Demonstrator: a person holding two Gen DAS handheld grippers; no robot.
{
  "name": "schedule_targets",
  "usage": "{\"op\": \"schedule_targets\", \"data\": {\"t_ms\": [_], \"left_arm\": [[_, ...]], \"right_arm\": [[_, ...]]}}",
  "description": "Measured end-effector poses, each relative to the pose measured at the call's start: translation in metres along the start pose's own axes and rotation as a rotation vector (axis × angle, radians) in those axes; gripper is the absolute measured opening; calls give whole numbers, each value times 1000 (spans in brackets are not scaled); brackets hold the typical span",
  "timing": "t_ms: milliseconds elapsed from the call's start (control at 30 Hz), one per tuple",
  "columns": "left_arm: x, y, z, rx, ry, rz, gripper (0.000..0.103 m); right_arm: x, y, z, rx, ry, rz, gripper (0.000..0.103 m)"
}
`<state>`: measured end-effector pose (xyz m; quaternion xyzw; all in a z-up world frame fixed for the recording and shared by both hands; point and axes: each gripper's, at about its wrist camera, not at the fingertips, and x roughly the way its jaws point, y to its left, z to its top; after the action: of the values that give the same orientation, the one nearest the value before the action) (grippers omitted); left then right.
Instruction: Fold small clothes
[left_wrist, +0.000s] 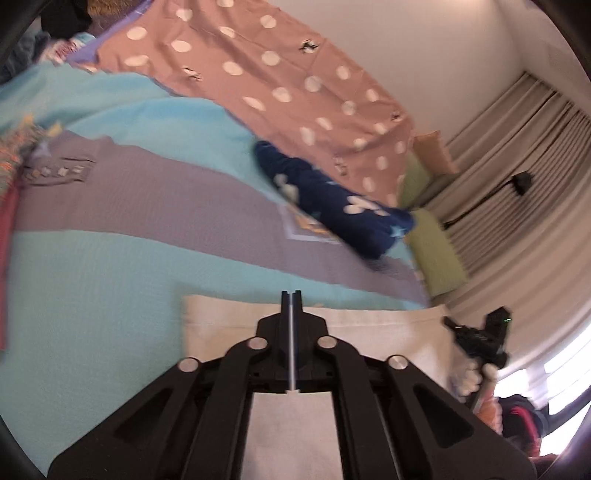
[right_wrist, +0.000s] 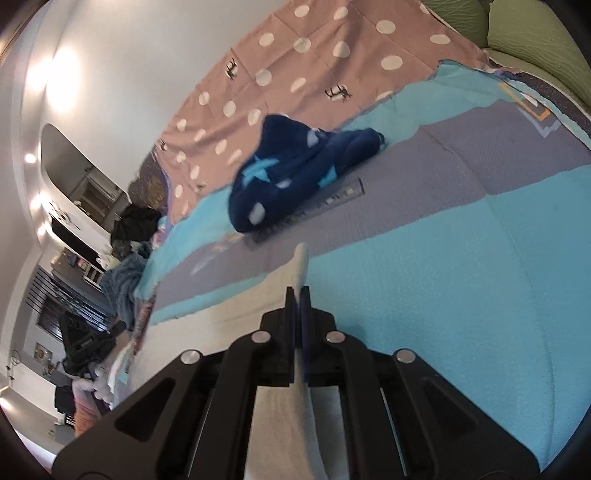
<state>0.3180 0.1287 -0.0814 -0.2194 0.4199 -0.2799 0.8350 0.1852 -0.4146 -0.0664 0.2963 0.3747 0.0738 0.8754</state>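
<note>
Your left gripper (left_wrist: 291, 295) and right gripper (right_wrist: 298, 290) each pinched the white cloth (left_wrist: 369, 328), apparently at opposite ends. It lay just beneath both on the turquoise blanket (left_wrist: 92, 295), long edge running between your hands.

We see pink polka-dot sheet (left_wrist: 280, 85) by wall, green pillows (left_wrist: 436, 251) at bed's end, beige curtains (left_wrist: 517, 177) beyond.

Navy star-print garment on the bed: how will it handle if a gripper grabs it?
The navy garment lies crumpled in soft folds, so it is probably floppy and will drape. Looks fleecy, so likely grippy and light. A pinch may lift just one layer.
</note>
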Motion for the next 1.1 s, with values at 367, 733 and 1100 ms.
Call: {"op": "schedule_targets", "data": {"t_ms": [367, 733, 1100], "left_arm": [[27, 31, -6, -86, 69, -18, 3], [37, 22, 3, -25, 49, 59, 4], [-70, 13, -73, -49, -28, -25, 26]], "right_arm": [[22, -22, -9, 92, 40, 7, 2], [36, -23, -3, 76, 58, -81, 7], [-69, -25, -77, 62, 21, -95, 12]]}}
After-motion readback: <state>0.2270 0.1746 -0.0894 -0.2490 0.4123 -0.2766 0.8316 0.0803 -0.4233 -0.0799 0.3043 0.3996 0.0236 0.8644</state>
